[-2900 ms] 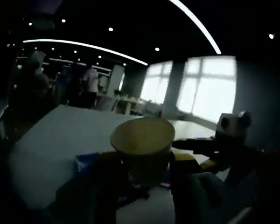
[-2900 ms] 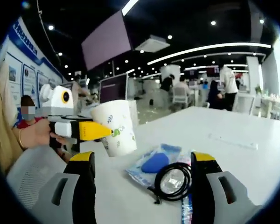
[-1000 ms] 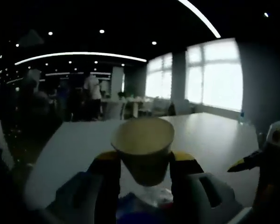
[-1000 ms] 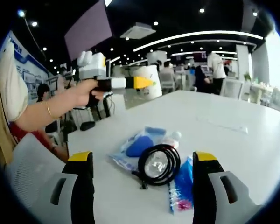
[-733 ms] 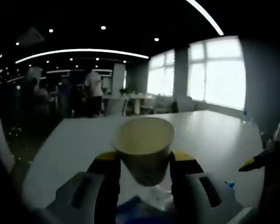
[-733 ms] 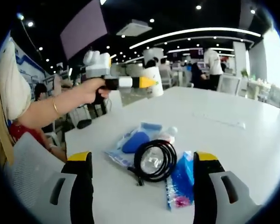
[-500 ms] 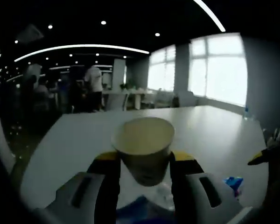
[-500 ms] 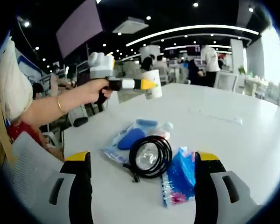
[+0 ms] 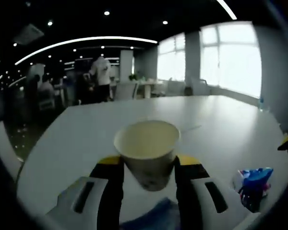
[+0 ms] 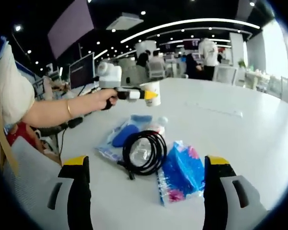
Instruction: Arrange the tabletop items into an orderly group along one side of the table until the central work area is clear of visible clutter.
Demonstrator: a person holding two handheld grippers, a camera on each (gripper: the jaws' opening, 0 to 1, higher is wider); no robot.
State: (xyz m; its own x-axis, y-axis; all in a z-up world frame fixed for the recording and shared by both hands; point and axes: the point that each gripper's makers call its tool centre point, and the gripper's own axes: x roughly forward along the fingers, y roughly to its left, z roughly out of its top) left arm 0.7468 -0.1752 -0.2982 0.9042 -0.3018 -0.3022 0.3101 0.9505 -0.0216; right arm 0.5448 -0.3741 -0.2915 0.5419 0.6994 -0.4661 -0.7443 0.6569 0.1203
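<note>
A: Left tool (image 9: 147, 168) pinches the white paper cup with green print (image 9: 147, 152) by its lower wall, cup held above the white desk (image 9: 86, 134). Looks light, thin-walled, crushable; grip low and gently, near the base.

B: Right tool (image 10: 145, 189)?

A: Jaws spread, nothing held, hovering over the pile: coiled black cable (image 10: 143, 152), blue crinkly plastic packet (image 10: 182, 173), clear bag with a blue pad (image 10: 120, 139). All soft and slippery, I'd guess.

B: Obstructions?

A: The pile sits mid-desk, near the cup's path. Far side of the desk looks open.
</note>
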